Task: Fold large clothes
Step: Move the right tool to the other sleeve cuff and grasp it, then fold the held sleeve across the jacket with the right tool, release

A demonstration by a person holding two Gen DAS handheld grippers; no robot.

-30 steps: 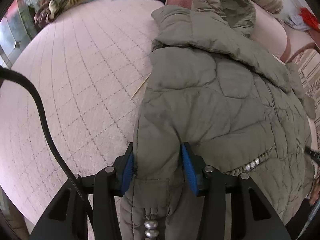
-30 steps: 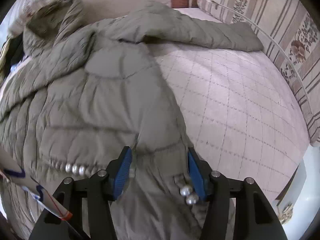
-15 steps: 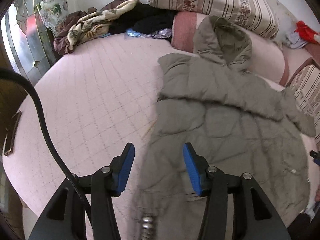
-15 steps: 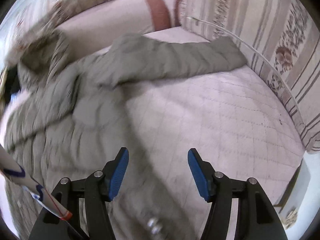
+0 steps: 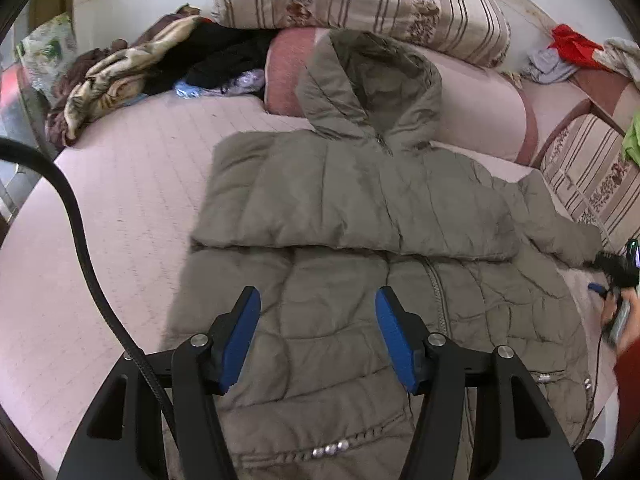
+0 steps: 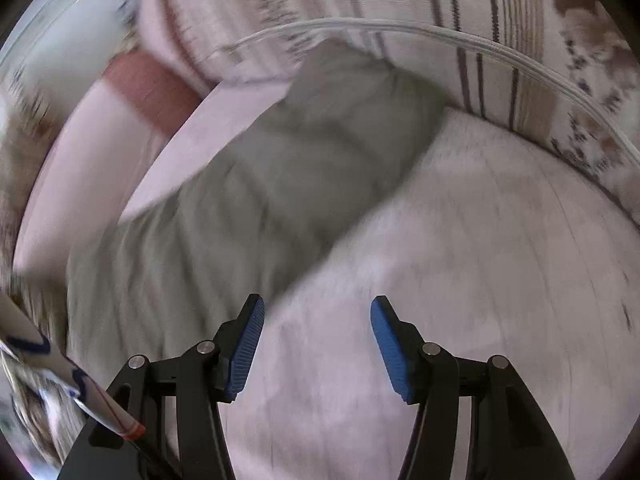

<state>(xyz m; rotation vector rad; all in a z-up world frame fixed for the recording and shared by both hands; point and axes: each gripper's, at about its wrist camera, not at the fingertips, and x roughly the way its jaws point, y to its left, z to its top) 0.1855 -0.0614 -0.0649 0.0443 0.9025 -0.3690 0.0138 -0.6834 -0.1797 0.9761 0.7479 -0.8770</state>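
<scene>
1. Bed (image 5: 132, 200): pale pink quilted cover, bearing everything listed below.

2. Jacket (image 5: 360, 240): olive padded, hooded. It lies front-up across the middle of the bed. One sleeve is folded across the chest; the other sleeve (image 6: 320, 148) stretches out unfolded toward the striped bolster (image 6: 500, 40), its cuff just beside it.

3. Striped cushion (image 5: 360, 0) and pink bolster (image 5: 472, 96): at the head of the bed, the hood resting against the pink bolster.

4. Heap of loose clothes (image 5: 132, 76): far corner, well apart from the jacket.

5. Left gripper (image 5: 318, 336): above the lower front of the jacket, jaws opening, nothing between the pads, cloth lying below them.

6. Right gripper (image 6: 318, 340): above bare cover just beside the outstretched sleeve, jaws closing slightly but wide apart, holding nothing. The view is blurred.

7. Black cable (image 5: 84, 248): looped past the left gripper.

Risks, judged:
- The padded fill is springy, so the folded sleeve may creep back open once left unweighted.
- A pinch on the slippery shell alone may slide off the second sleeve.
- The cable could drag the near hem.
</scene>
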